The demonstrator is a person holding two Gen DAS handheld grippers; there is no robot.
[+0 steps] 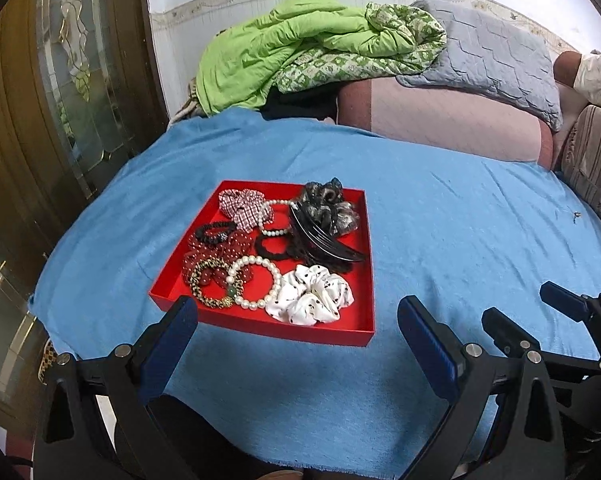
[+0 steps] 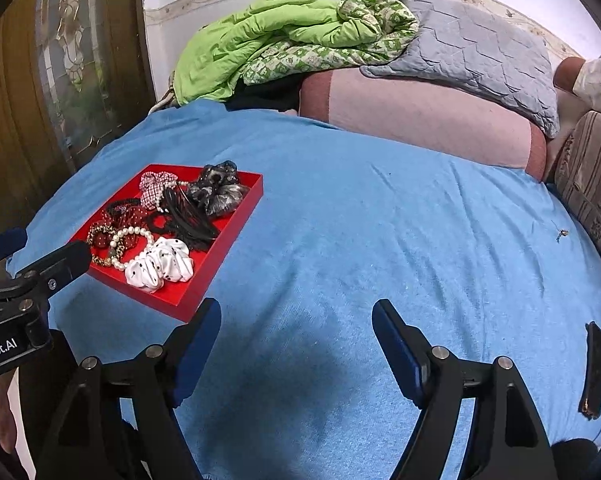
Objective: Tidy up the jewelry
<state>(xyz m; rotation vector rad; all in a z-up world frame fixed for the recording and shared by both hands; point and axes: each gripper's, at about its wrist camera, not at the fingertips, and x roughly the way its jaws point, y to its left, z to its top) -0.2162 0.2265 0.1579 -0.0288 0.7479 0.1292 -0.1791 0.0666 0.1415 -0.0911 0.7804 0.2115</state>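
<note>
Since all visible jewelry (image 1: 256,276) is piled in the red tray (image 1: 260,322) on the blue-covered table (image 1: 440,240), the task is judged nearly done; both claws (image 1: 296,322) (image 2: 296,324) are spread, nothing pinched.

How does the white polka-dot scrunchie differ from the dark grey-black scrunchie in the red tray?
The white scrunchie is pale with black dots; the dark scrunchie is mottled black and grey. The white one lies at the tray's near edge, the dark one in a far corner. A black hair comb leans against the dark one only. Both sit inside the red tray.
</note>
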